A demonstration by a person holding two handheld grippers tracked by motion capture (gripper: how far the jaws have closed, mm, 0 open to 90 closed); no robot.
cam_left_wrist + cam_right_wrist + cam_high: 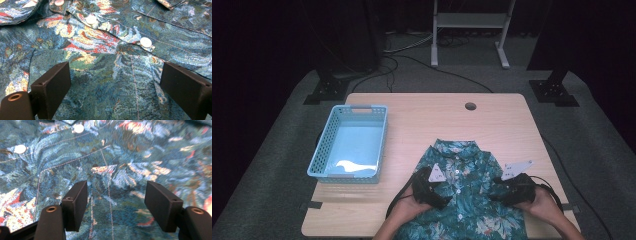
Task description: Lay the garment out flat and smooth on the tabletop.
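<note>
While the shirt [464, 192] lies flat at six o'clock, both tongs, left [438, 199] and right [498, 192], hover spread over it, likely ready to pinch cloth for folding.

A rectangular table [492, 120] with a light wooden top stands on a grey carpet floor [272, 165]. Near its far edge there is a small round cable hole [470, 106]. On the left part of the table lies a light blue plastic basket [325, 150] with perforated walls. At the near middle a teal short-sleeved shirt with a floral print and white buttons [464, 175] is spread flat, collar toward the far side, well apart from the basket.
</note>
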